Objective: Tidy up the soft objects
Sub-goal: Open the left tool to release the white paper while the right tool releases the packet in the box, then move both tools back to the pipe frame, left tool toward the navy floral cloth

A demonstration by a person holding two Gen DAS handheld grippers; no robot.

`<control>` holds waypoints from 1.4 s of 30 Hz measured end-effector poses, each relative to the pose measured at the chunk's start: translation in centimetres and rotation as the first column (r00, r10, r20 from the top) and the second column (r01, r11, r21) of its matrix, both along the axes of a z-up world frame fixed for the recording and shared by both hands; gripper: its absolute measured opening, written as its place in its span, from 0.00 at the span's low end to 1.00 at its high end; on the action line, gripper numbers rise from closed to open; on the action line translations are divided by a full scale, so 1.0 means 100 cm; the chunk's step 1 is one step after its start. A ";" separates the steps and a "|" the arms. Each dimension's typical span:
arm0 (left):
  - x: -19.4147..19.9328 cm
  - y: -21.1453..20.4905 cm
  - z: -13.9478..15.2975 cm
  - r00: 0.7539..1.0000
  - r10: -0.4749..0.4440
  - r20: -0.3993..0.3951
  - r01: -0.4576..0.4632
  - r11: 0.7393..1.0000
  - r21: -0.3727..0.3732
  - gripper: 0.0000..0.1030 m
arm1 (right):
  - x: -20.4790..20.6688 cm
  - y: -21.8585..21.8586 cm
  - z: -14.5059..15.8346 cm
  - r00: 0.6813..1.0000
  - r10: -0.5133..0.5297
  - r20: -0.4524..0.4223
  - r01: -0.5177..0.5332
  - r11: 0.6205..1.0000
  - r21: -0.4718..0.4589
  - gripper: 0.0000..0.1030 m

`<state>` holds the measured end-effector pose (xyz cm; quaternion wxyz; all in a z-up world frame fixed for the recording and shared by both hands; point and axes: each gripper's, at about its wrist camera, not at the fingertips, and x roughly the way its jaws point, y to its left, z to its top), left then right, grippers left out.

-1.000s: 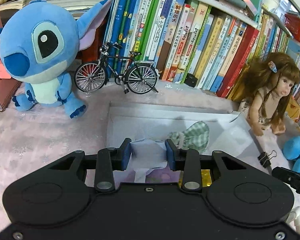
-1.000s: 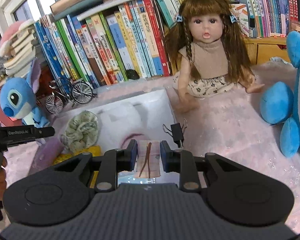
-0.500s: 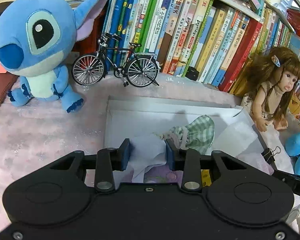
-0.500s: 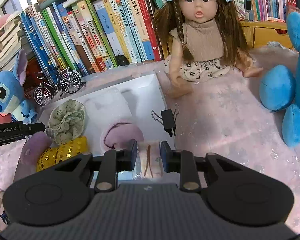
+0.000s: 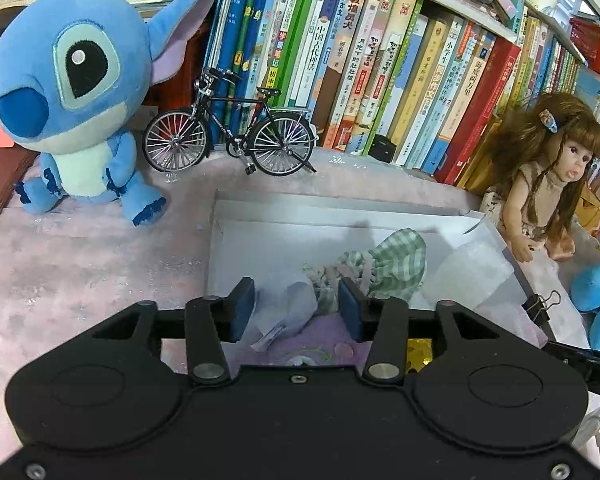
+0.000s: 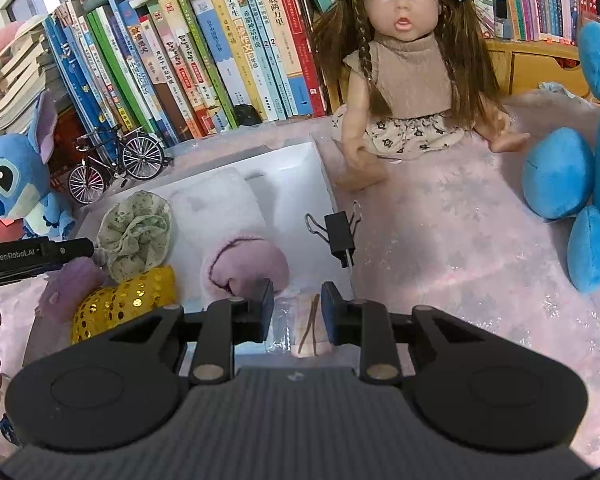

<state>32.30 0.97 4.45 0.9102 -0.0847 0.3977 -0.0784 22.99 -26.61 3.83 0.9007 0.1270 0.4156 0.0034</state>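
Observation:
A white box (image 5: 260, 232) lies on the pink cloth and holds several soft things. My left gripper (image 5: 296, 310) hangs over its near part. Its jaws are opening around a pale lilac cloth piece (image 5: 300, 304) with a tag, and the pads stand clear of it. A green checked scrunchie (image 5: 392, 264) lies just past the right pad. My right gripper (image 6: 296, 308) is at the box's near right corner. Its jaws are opening too, with a pink packet (image 6: 306, 324) in clear wrap lying loose between them. A pink round pouch (image 6: 252, 264), a gold sequin piece (image 6: 128, 304) and a green floral scrunchie (image 6: 136, 236) lie in the box.
A blue plush (image 5: 68, 92) and a model bicycle (image 5: 232, 140) stand before a row of books (image 5: 380, 60). A doll (image 6: 404, 80) sits at the right, with a big blue plush (image 6: 572, 184) beside it. A black binder clip (image 6: 340, 236) lies by the box's right wall.
Both grippers' jaws have spread apart. The left pads have come off the pale cloth, and the right pads have come off the pink packet, which now lies loose.

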 end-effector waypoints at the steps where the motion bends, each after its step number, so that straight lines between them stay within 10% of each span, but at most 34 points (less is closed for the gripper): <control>1: -0.002 0.000 0.001 1.000 0.001 0.004 -0.001 1.000 -0.001 0.49 | -0.001 0.000 0.001 1.000 0.002 0.001 -0.002 1.000 -0.001 0.45; 8: -0.017 -0.001 0.011 0.998 0.005 0.057 -0.006 1.000 0.017 0.71 | -0.008 0.003 0.009 1.000 0.017 0.021 -0.017 1.000 -0.015 0.57; 29: -0.096 0.007 0.053 0.976 -0.043 0.212 0.050 0.998 -0.027 0.86 | -0.063 0.007 0.044 0.977 0.080 0.196 -0.085 0.996 0.017 0.98; 42: -0.158 0.015 0.059 0.957 -0.064 0.283 0.078 0.996 -0.038 0.92 | -0.111 0.014 0.059 0.931 0.118 0.344 -0.134 0.991 0.023 1.00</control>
